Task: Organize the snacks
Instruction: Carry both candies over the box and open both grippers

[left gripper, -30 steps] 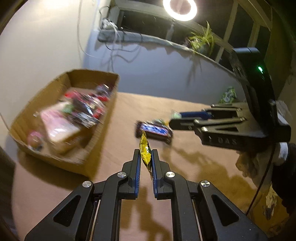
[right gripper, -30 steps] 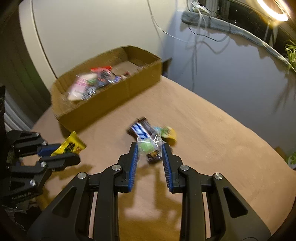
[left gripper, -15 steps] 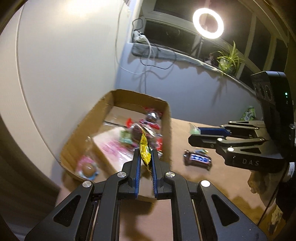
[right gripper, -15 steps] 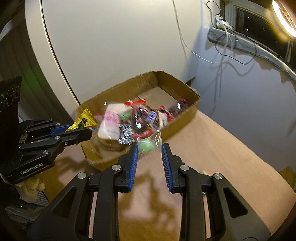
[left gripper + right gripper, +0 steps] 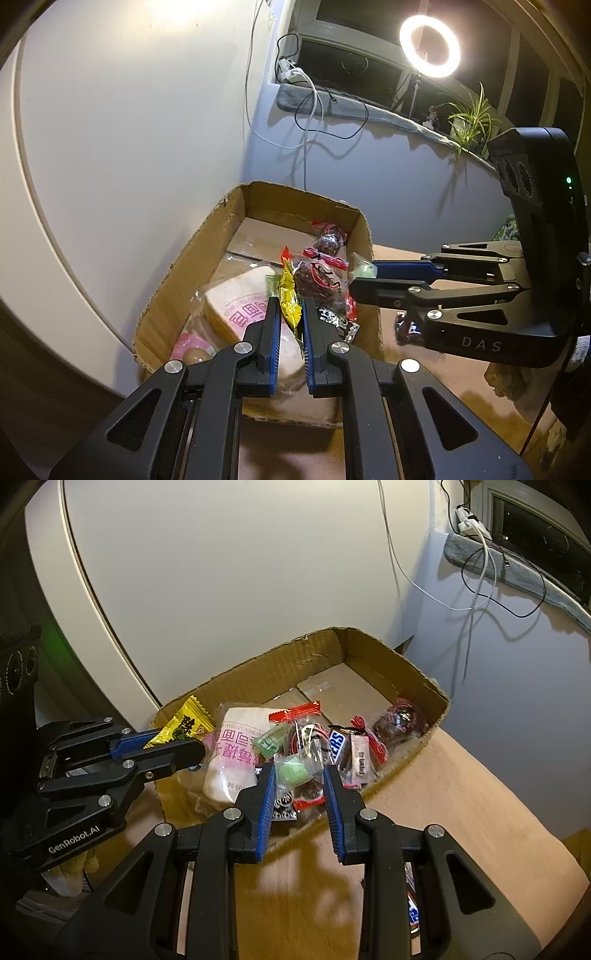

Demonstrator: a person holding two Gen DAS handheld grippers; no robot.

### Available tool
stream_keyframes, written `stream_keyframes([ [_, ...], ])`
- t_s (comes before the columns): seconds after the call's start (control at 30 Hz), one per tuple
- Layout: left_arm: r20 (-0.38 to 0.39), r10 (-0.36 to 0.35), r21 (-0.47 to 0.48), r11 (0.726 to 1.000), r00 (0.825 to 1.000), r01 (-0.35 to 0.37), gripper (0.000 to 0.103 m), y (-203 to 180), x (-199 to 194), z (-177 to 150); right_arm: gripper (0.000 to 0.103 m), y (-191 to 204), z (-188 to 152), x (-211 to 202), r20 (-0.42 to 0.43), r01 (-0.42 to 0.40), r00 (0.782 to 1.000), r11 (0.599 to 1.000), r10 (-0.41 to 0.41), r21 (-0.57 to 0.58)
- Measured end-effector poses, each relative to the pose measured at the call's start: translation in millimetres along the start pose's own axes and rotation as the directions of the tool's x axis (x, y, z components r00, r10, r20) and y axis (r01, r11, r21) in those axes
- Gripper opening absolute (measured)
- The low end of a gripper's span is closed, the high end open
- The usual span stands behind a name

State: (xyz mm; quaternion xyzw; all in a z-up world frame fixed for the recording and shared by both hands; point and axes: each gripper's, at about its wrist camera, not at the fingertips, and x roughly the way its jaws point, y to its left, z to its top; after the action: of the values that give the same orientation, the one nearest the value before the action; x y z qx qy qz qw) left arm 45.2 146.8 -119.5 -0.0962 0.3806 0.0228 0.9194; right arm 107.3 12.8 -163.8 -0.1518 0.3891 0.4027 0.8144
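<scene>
Cardboard box (image 5: 373, 653) of snacks on the bench (image 5: 461, 812); left tool (image 5: 291, 314) grips a yellow packet (image 5: 289, 299), right tool (image 5: 300, 775) clamps a clear-wrapped green candy (image 5: 293, 773) above it

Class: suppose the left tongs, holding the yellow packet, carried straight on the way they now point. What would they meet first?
Probably the pink-printed bread packet in the cardboard box, directly beyond the left tongs and their yellow packet; depth is uncertain.
</scene>
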Motion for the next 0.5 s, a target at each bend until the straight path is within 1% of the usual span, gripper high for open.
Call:
stream_keyframes([
  [0.17, 0.002, 0.005, 0.007, 1.0, 1.0, -0.005, 0.009, 0, 3, 1, 0.027, 0, 4, 8, -0.005, -0.002, 1.0, 1.0, 0.002, -0.003],
  [0.5, 0.004, 0.016, -0.009, 1.0, 1.0, -0.016, 0.01, 7, 7, 1, 0.028, 1, 9, 19, -0.023, -0.01, 1.0, 1.0, 0.01, -0.021],
])
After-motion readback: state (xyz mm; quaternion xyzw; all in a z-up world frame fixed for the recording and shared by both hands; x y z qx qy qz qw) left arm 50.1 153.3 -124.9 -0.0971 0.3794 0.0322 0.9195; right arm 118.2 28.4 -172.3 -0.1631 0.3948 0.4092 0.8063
